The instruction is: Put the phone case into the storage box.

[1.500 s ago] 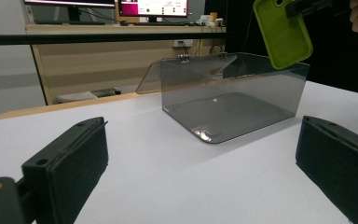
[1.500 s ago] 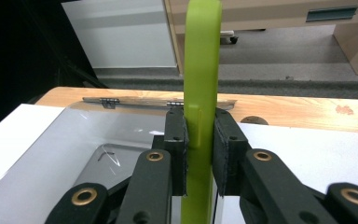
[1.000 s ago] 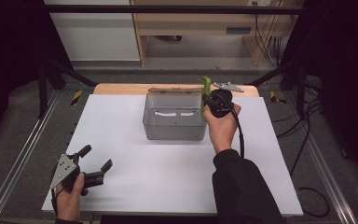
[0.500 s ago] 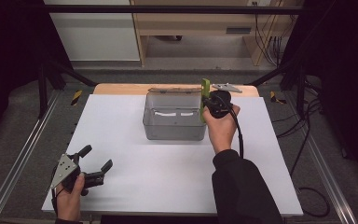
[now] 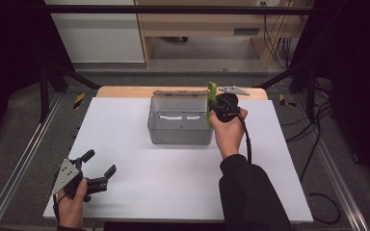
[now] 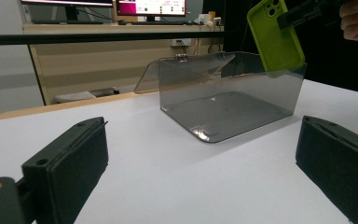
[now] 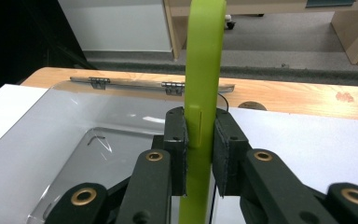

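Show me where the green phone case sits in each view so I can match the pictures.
High view: green phone case on edge at the box's right wall, in the right gripper.
Left gripper view: top right, above the box's far corner.
Right gripper view: centre, upright between the pads.
Shared landmark: the clear grey box.
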`<move>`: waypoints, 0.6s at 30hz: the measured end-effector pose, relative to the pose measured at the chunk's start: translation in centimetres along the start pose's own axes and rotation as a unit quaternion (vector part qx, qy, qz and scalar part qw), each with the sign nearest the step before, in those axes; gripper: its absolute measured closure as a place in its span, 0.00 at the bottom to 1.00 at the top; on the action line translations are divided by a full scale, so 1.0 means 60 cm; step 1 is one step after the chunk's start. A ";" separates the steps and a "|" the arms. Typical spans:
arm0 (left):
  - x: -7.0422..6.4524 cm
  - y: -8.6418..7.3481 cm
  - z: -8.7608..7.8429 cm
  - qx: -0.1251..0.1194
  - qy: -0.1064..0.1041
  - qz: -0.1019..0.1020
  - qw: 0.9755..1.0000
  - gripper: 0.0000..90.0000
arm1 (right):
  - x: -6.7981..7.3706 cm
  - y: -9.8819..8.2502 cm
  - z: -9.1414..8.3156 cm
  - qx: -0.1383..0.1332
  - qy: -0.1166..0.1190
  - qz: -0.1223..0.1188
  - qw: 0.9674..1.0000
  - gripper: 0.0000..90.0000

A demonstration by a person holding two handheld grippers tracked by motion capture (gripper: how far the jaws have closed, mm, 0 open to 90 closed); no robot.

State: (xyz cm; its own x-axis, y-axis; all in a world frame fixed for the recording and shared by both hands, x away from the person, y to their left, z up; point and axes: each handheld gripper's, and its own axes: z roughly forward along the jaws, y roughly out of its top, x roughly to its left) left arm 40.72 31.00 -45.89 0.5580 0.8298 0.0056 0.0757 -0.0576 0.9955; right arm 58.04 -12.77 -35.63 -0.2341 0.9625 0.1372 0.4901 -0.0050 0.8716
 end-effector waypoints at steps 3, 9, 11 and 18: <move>0.000 0.000 0.000 0.002 0.000 0.000 1.000 0.02 | 0.001 -0.003 0.003 0.005 0.000 -0.001 1.000 0.86; -0.001 0.000 0.000 0.001 0.000 0.000 1.000 0.02 | 0.001 -0.005 0.004 0.009 -0.002 -0.002 1.000 0.86; 0.000 0.000 0.000 0.001 0.000 0.000 1.000 0.02 | 0.001 -0.005 0.004 0.010 -0.003 -0.004 1.000 0.86; 0.000 0.000 0.000 0.001 0.000 0.000 1.000 0.02 | 0.002 -0.007 0.007 0.019 -0.002 -0.006 1.000 0.86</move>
State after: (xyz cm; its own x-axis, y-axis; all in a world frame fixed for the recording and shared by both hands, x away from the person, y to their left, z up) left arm 40.70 30.98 -45.88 0.5587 0.8293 0.0054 0.0769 -0.0583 0.9953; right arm 58.16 -12.51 -36.16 -0.2358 0.9637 0.1248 0.5189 0.0163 0.8547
